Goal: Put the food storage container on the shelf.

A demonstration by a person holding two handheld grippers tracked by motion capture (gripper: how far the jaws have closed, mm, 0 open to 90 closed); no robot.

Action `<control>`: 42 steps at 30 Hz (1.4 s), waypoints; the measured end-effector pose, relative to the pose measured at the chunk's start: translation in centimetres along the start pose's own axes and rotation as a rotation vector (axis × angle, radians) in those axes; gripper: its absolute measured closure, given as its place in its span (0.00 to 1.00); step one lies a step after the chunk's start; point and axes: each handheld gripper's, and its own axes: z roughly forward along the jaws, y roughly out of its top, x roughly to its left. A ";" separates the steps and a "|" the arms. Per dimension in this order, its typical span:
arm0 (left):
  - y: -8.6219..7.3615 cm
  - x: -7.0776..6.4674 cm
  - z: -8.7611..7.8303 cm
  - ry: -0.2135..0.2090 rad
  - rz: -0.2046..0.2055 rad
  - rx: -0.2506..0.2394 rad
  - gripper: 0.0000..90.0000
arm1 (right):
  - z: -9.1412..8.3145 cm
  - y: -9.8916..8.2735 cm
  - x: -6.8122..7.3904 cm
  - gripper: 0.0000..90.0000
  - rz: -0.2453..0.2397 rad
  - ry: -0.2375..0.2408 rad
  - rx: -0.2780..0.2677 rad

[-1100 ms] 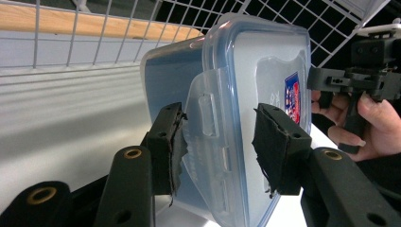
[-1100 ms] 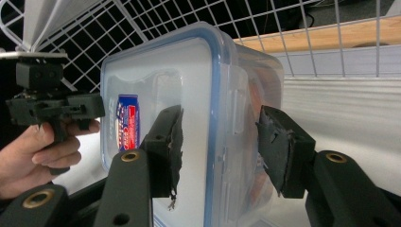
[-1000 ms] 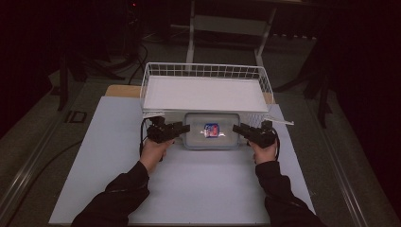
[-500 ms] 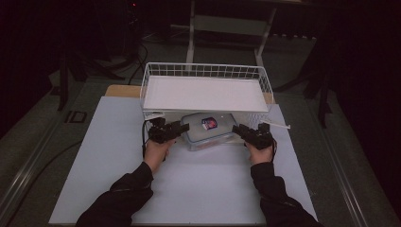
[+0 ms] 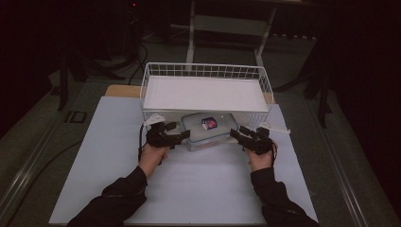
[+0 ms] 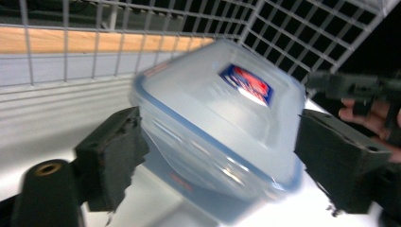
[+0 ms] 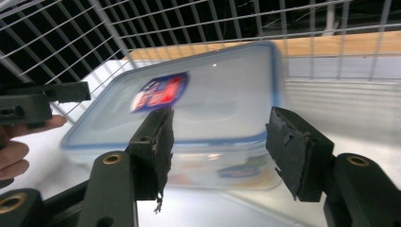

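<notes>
While the clear lidded food container (image 5: 208, 130) with its blue seal and red-and-blue label sits on the white counter (image 5: 189, 189), just in front of the white wire basket (image 5: 206, 71) and touching its near wall, the carrying looks done and the letting go is under way. The left claw (image 5: 182, 135) has just been opening, its pads standing off the box's corner. The right claw (image 5: 235, 133) has been opening too, its jaws apart and clear of the box. What is left, I judge, is drawing both hands back.
</notes>
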 end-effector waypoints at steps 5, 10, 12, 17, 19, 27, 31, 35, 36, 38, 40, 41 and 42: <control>-0.2 -1.4 -1.4 -0.017 0.073 0.016 0.12 | 0.0 -0.9 1.6 0.45 -0.055 -0.005 0.028; -0.8 -2.6 -3.0 -0.023 0.070 0.013 0.01 | 0.6 -1.7 2.5 0.51 -0.082 0.009 0.063; -1.1 -3.1 -3.7 -0.036 0.065 0.013 0.00 | 0.9 -1.9 2.9 0.60 -0.101 0.010 0.080; -1.9 -4.1 -5.2 -0.049 0.085 0.026 0.00 | 1.7 -2.3 3.8 0.90 -0.132 0.009 0.114; -2.2 -4.2 -5.7 -0.052 0.096 0.026 0.00 | 2.1 -2.4 4.0 0.99 -0.145 -0.003 0.132; -3.0 -3.7 -6.2 -0.032 0.090 0.002 0.00 | 4.2 -2.5 5.3 1.00 -0.175 0.004 0.170; -2.9 -3.6 -6.4 -0.023 0.100 -0.011 0.00 | 5.8 -2.6 6.0 1.00 -0.178 0.005 0.174; -3.0 -3.5 -6.4 -0.023 0.095 -0.018 0.00 | 7.2 -2.3 6.2 1.00 -0.171 -0.010 0.163; -3.0 -3.4 -6.5 -0.024 0.095 -0.021 0.00 | 7.5 -2.2 6.2 1.00 -0.161 -0.013 0.164; -2.9 -3.3 -6.5 -0.020 0.093 -0.019 0.00 | 8.4 -2.1 6.2 1.00 -0.143 -0.017 0.165; -2.9 -3.3 -6.5 -0.019 0.094 -0.024 0.00 | 8.7 -2.0 6.3 1.00 -0.142 -0.019 0.166; -2.9 -3.3 -6.5 -0.017 0.095 -0.022 0.00 | 8.9 -2.0 6.4 1.00 -0.144 -0.019 0.166; -2.9 -3.3 -6.5 -0.019 0.096 -0.024 0.00 | 9.1 -1.9 6.6 1.00 -0.145 -0.018 0.165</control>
